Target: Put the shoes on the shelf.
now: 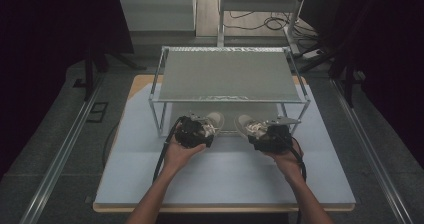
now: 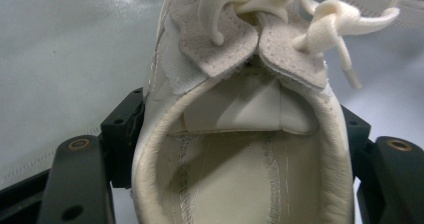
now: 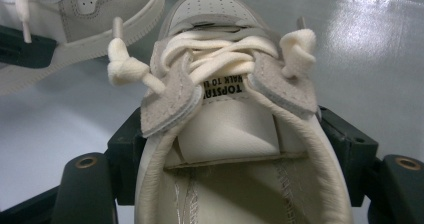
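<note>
A: As seen from the high view, left gripper (image 1: 200, 129) and right gripper (image 1: 260, 132) each carry one shoe, both at the front edge of the metal wire rack with grey flat shelf (image 1: 230, 74), over the pale blue table mat (image 1: 220, 169). Confirm grip, pls.

B: Left gripper view: cream-and-beige low sneaker with thick cream laces (image 2: 240, 134) sits btwn the two black jaws, heel end nearest the camera, toe pointing away. Jaws pressed against both sides of the collar, clamped on it. Knotted lace end hangs beyond the right-hand jaw.

A: And the other?

B: Right gripper view: second cream-and-beige sneaker with a printed tongue label (image 3: 240, 149) likewise btwn the jaws, heel opening close in, toe cap far out ahead. Jaws clamped on its sides. Knotted lace ends stick out above each jaw.

A: Anything else w/in frame?

B: Beyond the left-hand jaw in the right gripper view, the first sneaker shows side-on, near but apart from the second. Contact w/ the mat: cannot tell.
</note>
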Demonstrator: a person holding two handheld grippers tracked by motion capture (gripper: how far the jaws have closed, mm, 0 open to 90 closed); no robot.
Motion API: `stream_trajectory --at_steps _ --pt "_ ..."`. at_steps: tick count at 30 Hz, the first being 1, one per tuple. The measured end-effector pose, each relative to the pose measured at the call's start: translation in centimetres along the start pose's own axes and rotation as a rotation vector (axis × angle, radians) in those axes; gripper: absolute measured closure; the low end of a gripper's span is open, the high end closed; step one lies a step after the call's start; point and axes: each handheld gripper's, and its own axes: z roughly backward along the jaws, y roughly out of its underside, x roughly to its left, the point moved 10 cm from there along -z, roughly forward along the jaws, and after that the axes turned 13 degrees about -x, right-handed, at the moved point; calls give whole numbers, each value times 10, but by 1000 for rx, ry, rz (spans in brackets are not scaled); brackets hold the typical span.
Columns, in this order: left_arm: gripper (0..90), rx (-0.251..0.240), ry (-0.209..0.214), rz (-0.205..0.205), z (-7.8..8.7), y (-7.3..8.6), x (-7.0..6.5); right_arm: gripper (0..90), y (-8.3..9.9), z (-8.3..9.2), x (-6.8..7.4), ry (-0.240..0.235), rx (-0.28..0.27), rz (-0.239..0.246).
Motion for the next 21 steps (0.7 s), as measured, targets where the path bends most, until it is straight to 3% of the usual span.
stream_trajectory --at_steps 7,8,18,21 --pt "289 11 -18 33 -11 -3 3 285 -4 -16 2 20 9 -3" --pt "289 13 -7 -13 -13 -4 7 285 -4 -19 3 19 9 -4" --pt "288 20 -22 -4 -30 -7 10 285 -5 -34 0 54 9 -21" --pt "288 22 -26 19 -33 -10 7 285 -4 -38 -1 70 13 -16"
